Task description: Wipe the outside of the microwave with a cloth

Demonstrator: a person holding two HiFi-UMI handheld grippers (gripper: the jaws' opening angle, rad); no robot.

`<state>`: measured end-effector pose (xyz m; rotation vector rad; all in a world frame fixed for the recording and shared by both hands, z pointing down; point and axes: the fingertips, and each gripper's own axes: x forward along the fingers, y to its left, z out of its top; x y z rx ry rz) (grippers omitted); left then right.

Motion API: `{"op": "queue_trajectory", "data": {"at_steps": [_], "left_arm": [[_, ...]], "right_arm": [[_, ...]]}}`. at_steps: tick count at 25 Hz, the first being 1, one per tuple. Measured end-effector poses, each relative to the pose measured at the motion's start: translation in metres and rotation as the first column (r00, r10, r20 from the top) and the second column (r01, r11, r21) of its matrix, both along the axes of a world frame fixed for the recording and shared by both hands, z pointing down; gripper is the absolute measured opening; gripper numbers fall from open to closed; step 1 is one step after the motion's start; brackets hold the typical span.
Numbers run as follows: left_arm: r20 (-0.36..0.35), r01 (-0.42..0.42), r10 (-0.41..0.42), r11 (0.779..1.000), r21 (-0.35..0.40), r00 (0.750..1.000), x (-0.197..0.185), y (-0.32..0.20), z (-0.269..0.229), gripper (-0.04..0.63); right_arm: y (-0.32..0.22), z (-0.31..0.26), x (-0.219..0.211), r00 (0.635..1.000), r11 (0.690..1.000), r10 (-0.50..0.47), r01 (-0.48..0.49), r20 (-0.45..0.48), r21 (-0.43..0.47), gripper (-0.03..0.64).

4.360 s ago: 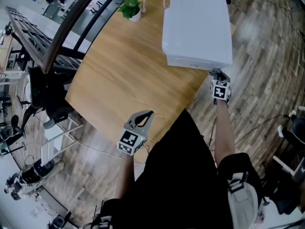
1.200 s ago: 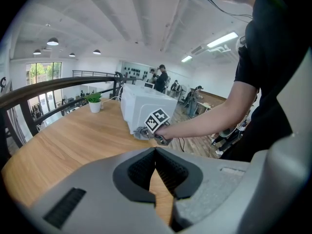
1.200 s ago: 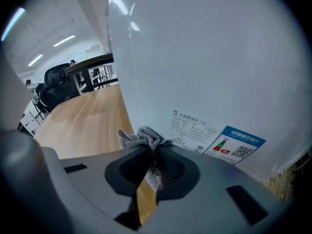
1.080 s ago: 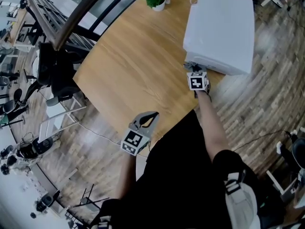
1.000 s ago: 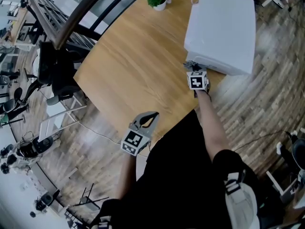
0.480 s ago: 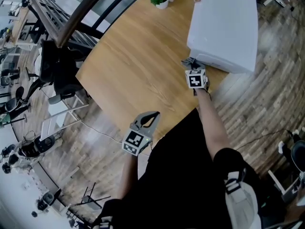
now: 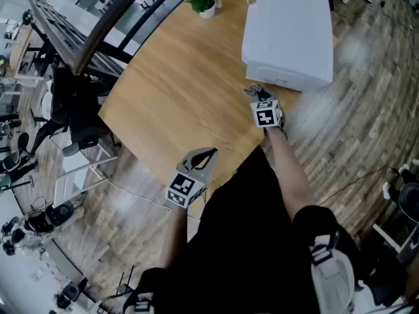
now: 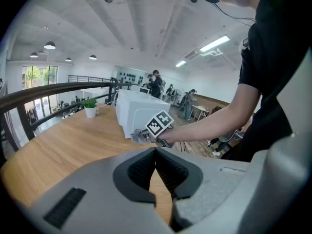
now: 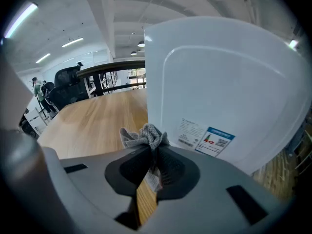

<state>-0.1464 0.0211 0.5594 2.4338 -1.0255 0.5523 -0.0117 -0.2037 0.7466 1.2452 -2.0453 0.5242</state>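
Right tongs (image 9: 153, 152) clamped on a bunched grey cloth (image 9: 145, 134), wad leading so fabric, not jaw, meets the white microwave (image 9: 219, 82) just ahead on the tabletop (image 9: 92, 121); left tongs (image 8: 156, 155) pressed together, empty, well aside, likely sparing the wiping path.

Pale wooden bench (image 7: 177, 90) in the middle, one corner jutting out over a floor (image 7: 366, 129) of grey-brown planks that runs all round it. On the bench's far edge sits a small potted plant (image 7: 203, 0) in a white pot. Just beyond that far side, a dark curved handrail (image 7: 108, 25) sweeps past. Left of the bench, a black office chair (image 7: 72, 110), a white metal frame (image 7: 78, 175) near it, and a thin cable (image 7: 131, 190) trailing over the planks. Above the bench, a white beamed ceiling (image 8: 122, 18), round lamps (image 8: 48, 45) lit, a long strip light (image 8: 214, 44) glowing, daylight in a window (image 8: 36, 79) past the rail, people (image 8: 156, 82) standing well behind.
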Motion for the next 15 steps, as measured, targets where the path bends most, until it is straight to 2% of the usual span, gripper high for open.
{"op": "queue_trajectory", "data": {"at_steps": [8,15], "left_arm": [[-0.047,-0.094,0.099,0.992,0.088,0.994,0.041,0.014,-0.022,0.000],[-0.043,-0.150,0.158,0.978,0.143,0.987,0.055,0.025,-0.032,0.000]], "right_arm": [[0.039,-0.066,0.078,0.998,0.992,0.062,-0.060,-0.008,0.113,0.037],[0.095,-0.136,0.117,0.999,0.973,0.042,-0.038,-0.010,0.229,0.037]]}}
